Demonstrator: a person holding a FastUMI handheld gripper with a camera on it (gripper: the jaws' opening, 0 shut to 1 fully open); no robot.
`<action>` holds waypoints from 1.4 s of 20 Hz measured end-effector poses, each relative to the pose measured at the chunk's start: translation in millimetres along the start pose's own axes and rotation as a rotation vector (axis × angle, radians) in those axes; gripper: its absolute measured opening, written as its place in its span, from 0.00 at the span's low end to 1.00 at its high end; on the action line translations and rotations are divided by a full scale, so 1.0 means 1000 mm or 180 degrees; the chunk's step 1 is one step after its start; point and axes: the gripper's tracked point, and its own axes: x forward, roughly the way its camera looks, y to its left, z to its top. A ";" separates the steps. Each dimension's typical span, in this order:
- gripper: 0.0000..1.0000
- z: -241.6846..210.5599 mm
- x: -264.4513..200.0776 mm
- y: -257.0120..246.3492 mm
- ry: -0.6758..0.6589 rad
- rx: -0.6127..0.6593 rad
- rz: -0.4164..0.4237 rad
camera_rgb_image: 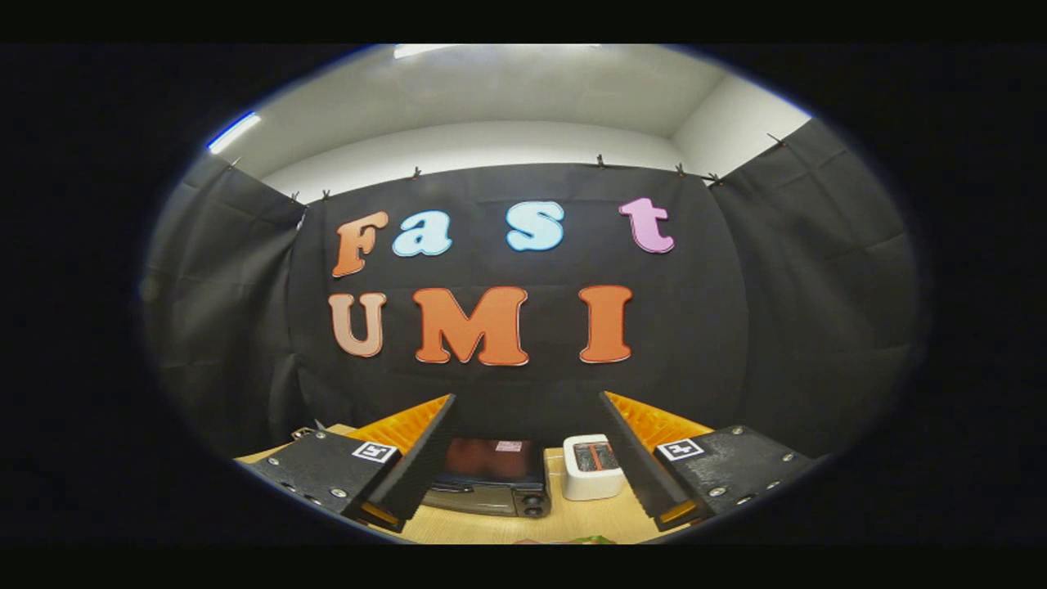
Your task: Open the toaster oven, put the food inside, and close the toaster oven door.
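Up above the tabletop (483, 528), the tongs (527, 458) hang spread wide, their two fingers well apart and pressing on nothing, with open air between the tips. Beyond them, down on the pale wooden surface, sits the toaster oven (491, 483), dark-bodied with a glass front that glows a dull reddish brown; its door looks closed, and two round knobs show at its lower right corner. The left finger crosses in front of the oven's left part, so that side is hidden. Just to the right of the oven, close beside it but seemingly not touching, stands a small white toaster (593, 468) with slots in its top, and the right finger passes just beside it. At the near edge of the tabletop, between the fingers and lower than the oven, a sliver of something green and reddish (593, 540) peeks in, too cut off to tell what it is. Behind everything hangs the black cloth wall (736, 327), clipped along its upper edge, with a white ceiling (507, 90) above.
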 end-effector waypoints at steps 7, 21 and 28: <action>0.99 -0.026 -0.007 0.001 0.0163 -0.0038 0.0019; 0.99 -0.122 -0.019 0.031 0.0892 -0.0038 0.0127; 0.99 -0.190 0.004 0.090 0.1470 0.0174 0.0313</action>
